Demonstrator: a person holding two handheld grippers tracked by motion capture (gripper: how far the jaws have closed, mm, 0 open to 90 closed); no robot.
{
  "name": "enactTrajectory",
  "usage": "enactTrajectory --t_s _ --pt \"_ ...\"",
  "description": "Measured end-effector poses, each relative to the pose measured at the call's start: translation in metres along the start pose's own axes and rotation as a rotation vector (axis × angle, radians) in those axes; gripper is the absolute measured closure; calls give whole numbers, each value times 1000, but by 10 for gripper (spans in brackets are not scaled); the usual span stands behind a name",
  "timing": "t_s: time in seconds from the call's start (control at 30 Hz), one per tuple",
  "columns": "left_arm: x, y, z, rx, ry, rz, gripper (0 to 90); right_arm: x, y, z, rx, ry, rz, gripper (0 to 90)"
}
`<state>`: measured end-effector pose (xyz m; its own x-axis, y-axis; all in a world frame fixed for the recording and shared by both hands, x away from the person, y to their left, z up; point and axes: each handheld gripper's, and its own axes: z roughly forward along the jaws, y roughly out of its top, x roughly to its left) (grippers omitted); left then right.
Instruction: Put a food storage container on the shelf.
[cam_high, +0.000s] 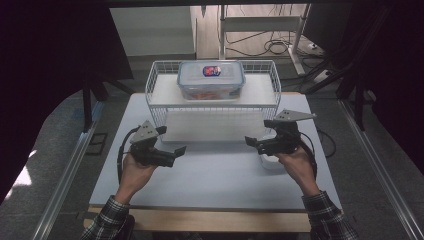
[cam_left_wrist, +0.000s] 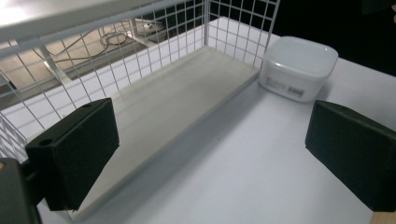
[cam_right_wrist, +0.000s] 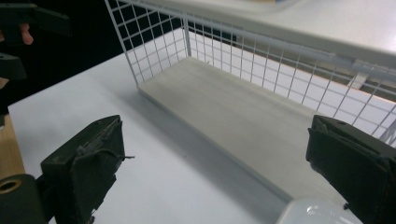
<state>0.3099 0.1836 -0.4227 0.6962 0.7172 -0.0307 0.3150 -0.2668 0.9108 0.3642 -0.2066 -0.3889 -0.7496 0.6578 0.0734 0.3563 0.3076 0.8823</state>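
Currently, the left gripper (cam_high: 176, 151) and right gripper (cam_high: 251, 142) hover above the white table (cam_high: 210, 175), jaws spread wide, grasping nothing. The small white plastic tub (cam_left_wrist: 298, 66) (no lid) stands just beside the white wire rack (cam_high: 212, 112), under the right hand (cam_high: 295, 162).

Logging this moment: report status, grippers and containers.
Left gripper open, empty. Right gripper open, above small white tub. Lidded container on rack top. Nothing in the way.

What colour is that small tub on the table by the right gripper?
White: the small tub shows best in the left gripper view.
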Motion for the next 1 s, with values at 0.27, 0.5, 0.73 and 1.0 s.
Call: enactTrajectory --t_s 0.27,0.5,0.73,1.0 --pt "-8 -20 -2 14 -12 6 29 6 -29 -4 37 -17 -4 32" --pt "-17 -41 2 37 8 23 30 15 -49 -7 52 -47 -40 22" --pt "-21 -57 1 39 23 18 31 20 -66 -9 67 -26 -10 25" --pt "-31 -73 4 81 57 56 30 30 -93 -8 79 -40 -23 33"
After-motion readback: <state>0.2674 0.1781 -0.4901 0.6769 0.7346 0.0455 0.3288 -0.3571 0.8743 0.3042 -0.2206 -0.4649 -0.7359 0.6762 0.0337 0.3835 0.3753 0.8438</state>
